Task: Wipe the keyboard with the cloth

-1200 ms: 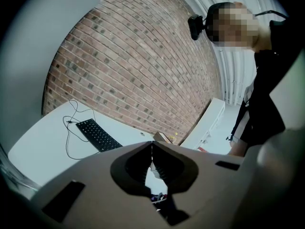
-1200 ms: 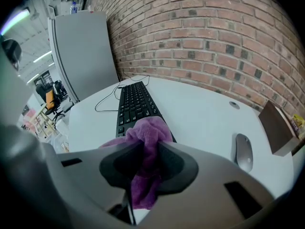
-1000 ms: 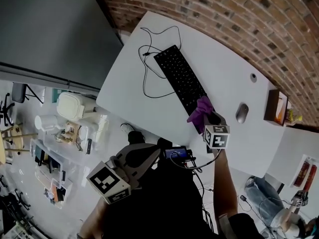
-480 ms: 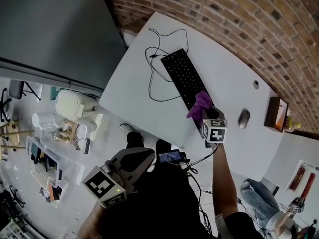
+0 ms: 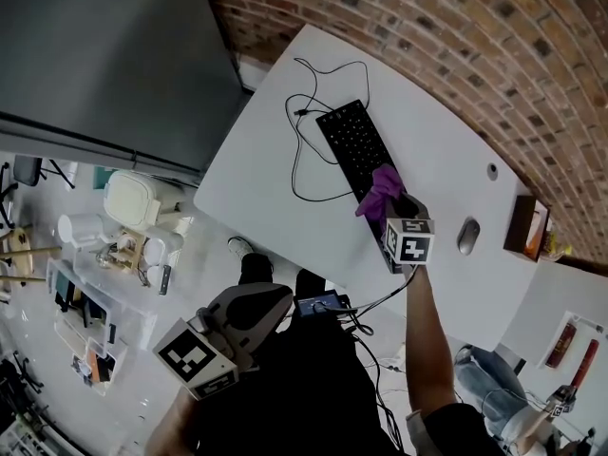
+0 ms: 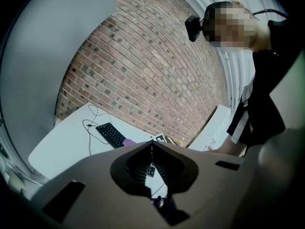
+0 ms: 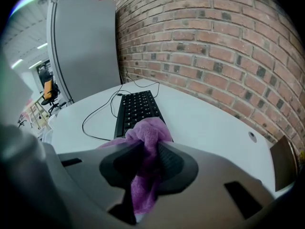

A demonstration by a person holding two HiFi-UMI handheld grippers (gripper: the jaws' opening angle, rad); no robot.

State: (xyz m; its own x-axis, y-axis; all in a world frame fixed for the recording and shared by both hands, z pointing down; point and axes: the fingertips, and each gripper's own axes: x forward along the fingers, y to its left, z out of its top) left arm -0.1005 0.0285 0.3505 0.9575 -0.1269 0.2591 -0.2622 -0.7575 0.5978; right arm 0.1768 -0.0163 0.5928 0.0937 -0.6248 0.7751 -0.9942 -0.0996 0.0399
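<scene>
A black keyboard (image 5: 356, 145) lies slantwise on the white table (image 5: 256, 174). My right gripper (image 5: 397, 207) is shut on a purple cloth (image 5: 382, 188), which rests on the keyboard's near end. The right gripper view shows the cloth (image 7: 148, 130) bunched between the jaws of the right gripper (image 7: 147, 151), with the keyboard (image 7: 136, 106) just beyond. My left gripper (image 5: 283, 297) is held low by the person's body, off the table and away from the keyboard. Its jaws meet with nothing between them in the left gripper view (image 6: 152, 144), which looks at the keyboard (image 6: 110, 134) from afar.
The keyboard's thin black cable (image 5: 304, 155) loops over the table's left part. A grey mouse (image 5: 467, 236) lies right of the cloth, with a wooden box (image 5: 527, 226) beyond it. A brick wall (image 5: 456, 36) backs the table. White appliances (image 5: 133, 200) and clutter stand on the floor at left.
My right gripper has slid the cloth a little way up the keyboard, away from the mouse. The left gripper has shifted slightly beside the body.
</scene>
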